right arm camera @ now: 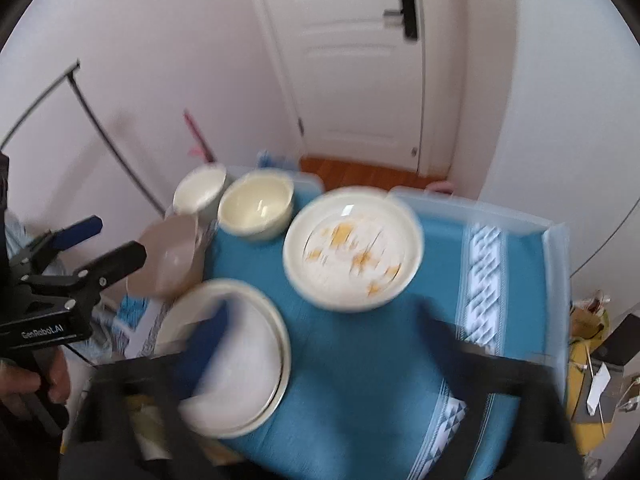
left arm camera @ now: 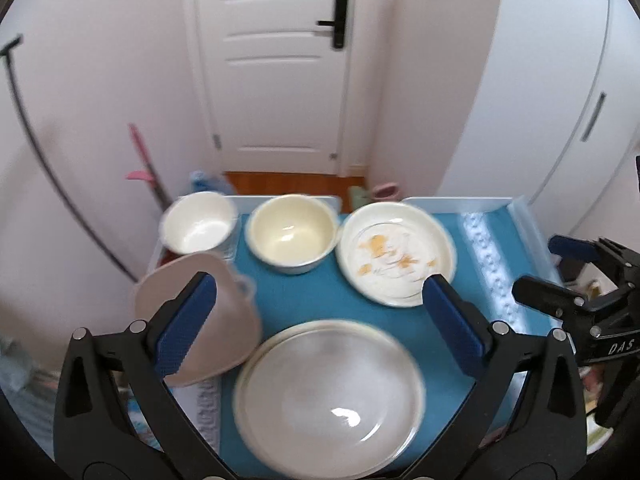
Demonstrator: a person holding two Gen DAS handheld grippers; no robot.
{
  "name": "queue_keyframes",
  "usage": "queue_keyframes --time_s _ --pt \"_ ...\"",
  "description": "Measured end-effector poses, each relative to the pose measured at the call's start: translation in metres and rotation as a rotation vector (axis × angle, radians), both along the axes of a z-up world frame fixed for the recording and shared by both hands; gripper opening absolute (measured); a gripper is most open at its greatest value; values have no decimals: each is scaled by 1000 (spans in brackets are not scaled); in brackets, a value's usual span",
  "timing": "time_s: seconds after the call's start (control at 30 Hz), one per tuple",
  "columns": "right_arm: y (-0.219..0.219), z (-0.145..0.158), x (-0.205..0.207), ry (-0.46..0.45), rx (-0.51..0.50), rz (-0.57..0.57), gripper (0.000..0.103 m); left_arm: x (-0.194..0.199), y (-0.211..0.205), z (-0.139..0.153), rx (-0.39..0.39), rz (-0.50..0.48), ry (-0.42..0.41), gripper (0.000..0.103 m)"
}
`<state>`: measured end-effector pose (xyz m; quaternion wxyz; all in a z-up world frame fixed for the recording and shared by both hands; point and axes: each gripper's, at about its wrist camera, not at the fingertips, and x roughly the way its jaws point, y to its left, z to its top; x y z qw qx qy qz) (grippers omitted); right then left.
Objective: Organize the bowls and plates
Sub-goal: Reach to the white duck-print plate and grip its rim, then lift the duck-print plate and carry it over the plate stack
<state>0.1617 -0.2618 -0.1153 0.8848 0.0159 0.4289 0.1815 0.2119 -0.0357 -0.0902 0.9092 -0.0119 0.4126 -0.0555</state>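
Note:
On a blue cloth [left arm camera: 316, 300] sit a white bowl [left arm camera: 198, 222], a cream bowl [left arm camera: 292, 232], a cream plate with orange marks [left arm camera: 396, 254], a beige dish [left arm camera: 200, 316] at the left edge, and a stack of large white plates [left arm camera: 328, 396] at the front. My left gripper [left arm camera: 320, 312] is open and empty above the plate stack. My right gripper [right arm camera: 320, 328] is open, empty and blurred, over the cloth between the stack [right arm camera: 240, 356] and the marked plate [right arm camera: 354, 248]. The left gripper [right arm camera: 100, 240] also shows at the left of the right wrist view.
A clear plastic tray rim [left arm camera: 456, 202] borders the table's far and right sides. A white door [left arm camera: 276, 64] and wooden floor [left arm camera: 292, 184] lie behind. A pink-handled tool [left arm camera: 144, 160] leans on the left wall. Clutter [right arm camera: 596, 360] lies right of the table.

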Motion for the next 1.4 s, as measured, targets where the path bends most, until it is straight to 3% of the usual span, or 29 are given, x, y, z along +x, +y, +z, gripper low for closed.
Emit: queue_keyframes --time_s 0.23,0.33,0.47,0.57,0.63,0.73,0.77,0.83,0.97,1.03,1.23,1.4 --pt "-29 -10 56 81 -89 31 103 47 -5 -41 -191 66 167 103" --pt "-42 -22 79 105 -93 15 103 60 -12 -62 -202 106 212 103" --pt "-55 -63 121 221 -64 92 103 78 -22 -99 -225 190 278 100" --pt "-56 -93 144 295 -51 167 102 92 -30 -129 -232 250 336 90" --pt "-53 -113 158 330 -61 224 95 99 -36 -142 -221 275 367 74" --pt "-49 -133 174 377 -38 298 75 111 -41 -160 -225 303 395 64" --pt "-47 -138 178 386 -33 317 73 115 -42 -165 -226 314 402 61" --pt "-44 -146 185 399 -13 350 62 118 -44 -171 -229 322 414 47" --pt "-37 -155 189 403 11 401 48 122 -49 -180 -215 329 429 39" --pt "-35 -158 191 403 24 413 35 123 -52 -183 -208 328 438 30" --pt "-33 -165 195 385 45 422 19 122 -62 -191 -178 327 442 21" --pt "-34 -171 200 379 51 429 15 115 -72 -186 -144 322 431 20"
